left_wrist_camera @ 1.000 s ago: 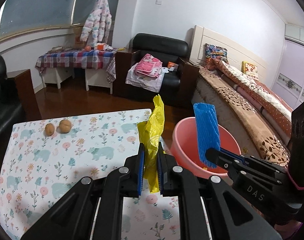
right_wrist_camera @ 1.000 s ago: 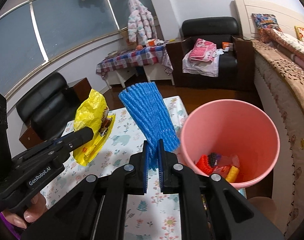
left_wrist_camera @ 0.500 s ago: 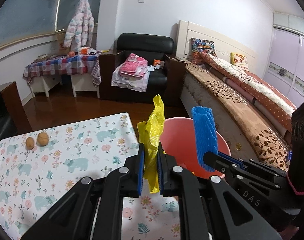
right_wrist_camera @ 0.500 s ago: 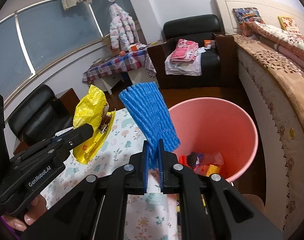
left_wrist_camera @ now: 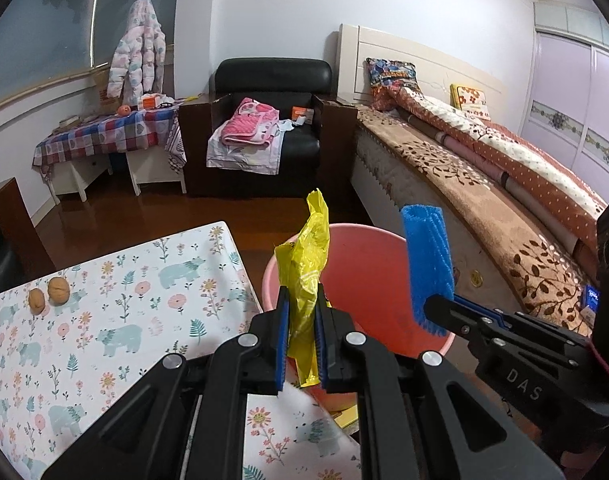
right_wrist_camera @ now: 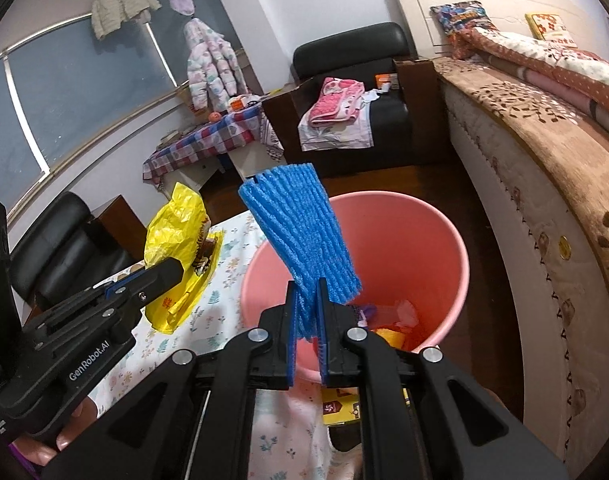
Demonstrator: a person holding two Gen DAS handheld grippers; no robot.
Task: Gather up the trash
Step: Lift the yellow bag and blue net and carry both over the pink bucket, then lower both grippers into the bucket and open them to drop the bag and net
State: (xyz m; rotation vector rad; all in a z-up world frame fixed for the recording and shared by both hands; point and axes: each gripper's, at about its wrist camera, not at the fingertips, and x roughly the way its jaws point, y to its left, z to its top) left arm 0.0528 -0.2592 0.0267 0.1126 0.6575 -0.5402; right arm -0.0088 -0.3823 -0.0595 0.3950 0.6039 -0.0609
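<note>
My left gripper (left_wrist_camera: 302, 300) is shut on a crumpled yellow plastic bag (left_wrist_camera: 306, 256), which sticks up between its blue pads. My right gripper (right_wrist_camera: 307, 292) is shut on a blue foam net sleeve (right_wrist_camera: 300, 232) that fans out above the jaws. Both pieces hang at the near rim of a pink bucket (left_wrist_camera: 368, 264) beside the table. In the right wrist view the pink bucket (right_wrist_camera: 416, 240) holds red, orange and yellow scraps at its bottom. The left gripper (right_wrist_camera: 172, 270) with the yellow bag (right_wrist_camera: 180, 236) shows at the left there; the right gripper (left_wrist_camera: 432, 304) with the blue sleeve (left_wrist_camera: 426, 256) shows at the right in the left wrist view.
A table with a floral, bear-print cloth (left_wrist_camera: 116, 312) lies at the left, with two walnuts (left_wrist_camera: 50, 294) near its far edge. A bed (left_wrist_camera: 504, 208) runs along the right, close behind the bucket. A black armchair (left_wrist_camera: 272, 120) and a checked side table (left_wrist_camera: 104, 136) stand further back.
Both grippers have swung right from over the table toward the bucket, which now sits nearer and more centred. The grips on the yellow bag and the blue sleeve are unchanged.
</note>
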